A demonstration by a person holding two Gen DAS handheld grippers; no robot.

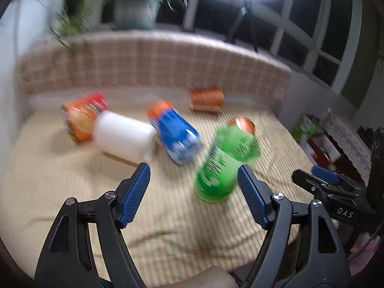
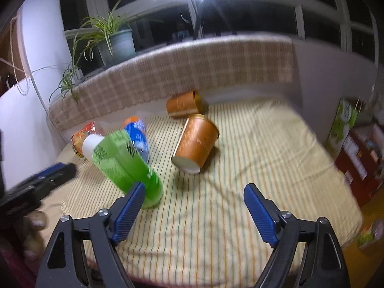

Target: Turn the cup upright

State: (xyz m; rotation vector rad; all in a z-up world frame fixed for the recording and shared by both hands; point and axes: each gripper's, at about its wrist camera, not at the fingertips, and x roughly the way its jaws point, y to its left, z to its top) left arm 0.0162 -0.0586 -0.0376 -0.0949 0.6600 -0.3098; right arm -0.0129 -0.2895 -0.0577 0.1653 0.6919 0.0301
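The green printed paper cup (image 1: 225, 165) lies tilted on the yellow striped cloth (image 1: 168, 216) that covers the bench, near its front middle. It appears nested with a second green cup; motion blur prevents confirmation. In the right wrist view the same green cup (image 2: 127, 165) sits just beyond the left finger of the right claw (image 2: 194, 193), whose jaws stand wide apart and hold nothing. The left claw (image 1: 194, 174) is likewise spread wide and empty, with the green cup just inside its right finger; contact cannot be told.

Behind the green cup lie a blue cup with an orange end (image 1: 175, 134), a white cup (image 1: 124, 139) and an orange-red printed cup (image 1: 81, 117), all on their sides. Two copper-brown cups also lie on their sides: one near (image 2: 195, 144), one further back (image 2: 184, 104). A checked padded backrest (image 2: 192, 64) borders the far edge. A potted spider plant (image 2: 115, 40) stands on the sill behind.
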